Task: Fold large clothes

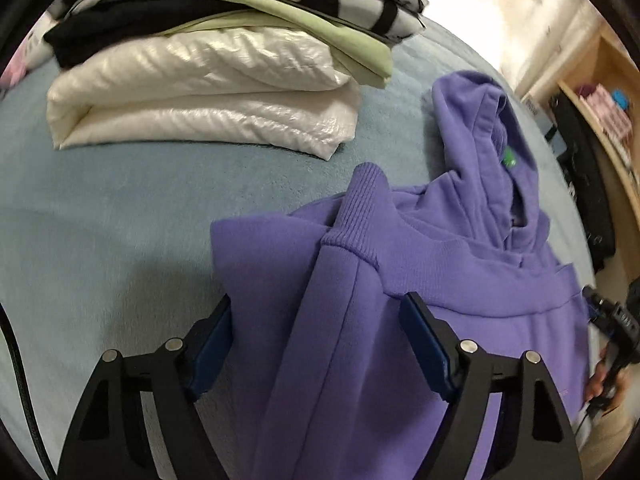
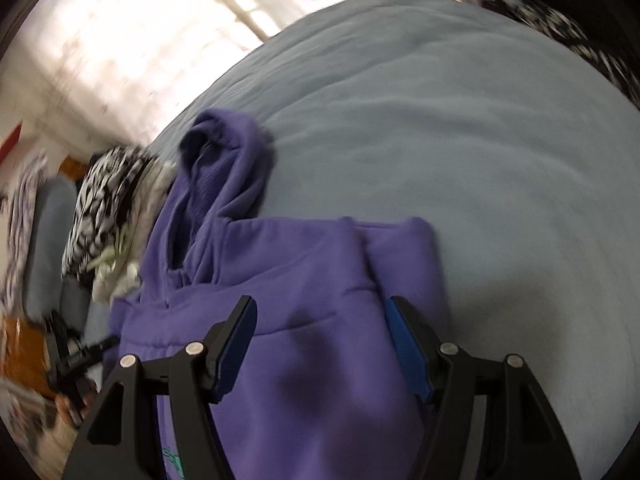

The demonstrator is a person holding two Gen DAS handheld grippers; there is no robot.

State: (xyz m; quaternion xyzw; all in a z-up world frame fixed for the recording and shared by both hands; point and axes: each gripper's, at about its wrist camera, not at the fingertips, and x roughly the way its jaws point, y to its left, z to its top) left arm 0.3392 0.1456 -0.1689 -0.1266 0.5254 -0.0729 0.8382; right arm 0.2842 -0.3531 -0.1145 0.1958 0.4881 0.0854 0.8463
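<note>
- On the bed, near its middle, the purple hoodie lies with both sleeves folded in; its hood is unfolded.
- Left gripper and right gripper: jaws released, grasping nothing.
- Folded stack waits behind; bottom-up fold remains.

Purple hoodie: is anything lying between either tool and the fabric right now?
Nothing visible. The left tool and right tool both hang open directly over the purple hoodie, with only its own folded sleeve beneath.
</note>
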